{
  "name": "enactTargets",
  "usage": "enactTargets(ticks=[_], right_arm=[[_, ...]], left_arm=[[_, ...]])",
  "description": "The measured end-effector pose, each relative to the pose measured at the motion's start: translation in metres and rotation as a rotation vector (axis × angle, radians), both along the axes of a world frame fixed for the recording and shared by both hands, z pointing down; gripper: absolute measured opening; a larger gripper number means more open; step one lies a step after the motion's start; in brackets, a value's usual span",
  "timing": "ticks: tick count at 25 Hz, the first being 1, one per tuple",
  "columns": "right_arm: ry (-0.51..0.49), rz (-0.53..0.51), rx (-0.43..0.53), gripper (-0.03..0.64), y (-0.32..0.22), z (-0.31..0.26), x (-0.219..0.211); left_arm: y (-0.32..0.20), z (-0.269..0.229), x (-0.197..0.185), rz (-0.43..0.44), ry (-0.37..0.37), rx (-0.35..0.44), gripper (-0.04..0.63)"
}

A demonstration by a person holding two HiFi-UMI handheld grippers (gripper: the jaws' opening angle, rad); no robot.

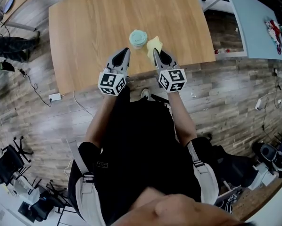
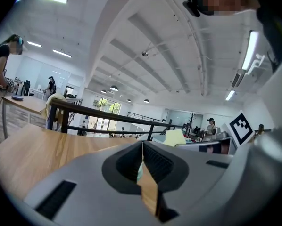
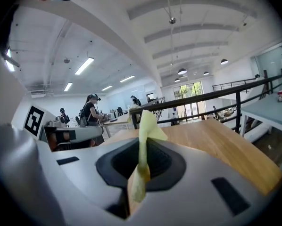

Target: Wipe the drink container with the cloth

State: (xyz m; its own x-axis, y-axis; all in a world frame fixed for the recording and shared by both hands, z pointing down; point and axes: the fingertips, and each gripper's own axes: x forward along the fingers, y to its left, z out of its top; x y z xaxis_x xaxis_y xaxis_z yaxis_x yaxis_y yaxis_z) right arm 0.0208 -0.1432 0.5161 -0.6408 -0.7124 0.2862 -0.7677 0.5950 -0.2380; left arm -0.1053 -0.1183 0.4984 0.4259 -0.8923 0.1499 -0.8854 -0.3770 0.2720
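1. The drink container [image 1: 138,38], a mint-green cup with a lid, stands upright near the near edge of the wooden table [image 1: 84,27].
2. The right gripper [image 1: 155,52] has its jaws clamped on the yellow cloth [image 1: 154,44]. A fold of the cloth sticks up past the jaw tips.
3. The cloth sits just right of the container. I cannot tell whether they touch.
4. The left gripper [image 1: 126,51] has its jaws pressed together with nothing between them. Its tips are just near and left of the container.
5. The container lies just beyond both grippers' tips, between them.
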Motion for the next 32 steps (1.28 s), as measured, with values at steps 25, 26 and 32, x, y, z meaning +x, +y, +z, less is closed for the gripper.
enactTargets(ticks=[25,26,32], right_arm=[[0.021,-0.021,0.105,0.043,0.098,-0.012,-0.003],[0.024,-0.018,0.108,0.043,0.098,-0.012,-0.003],[0.026,-0.001,0.120,0.043,0.097,-0.016,0.000]], left_arm=[[0.076,-0.006,0.013,-0.062,-0.033,0.031,0.023],[0.076,-0.007,0.013,-0.063,-0.034,0.034,0.023],[0.077,-0.009,0.011,-0.071,-0.043,0.046,0.023]])
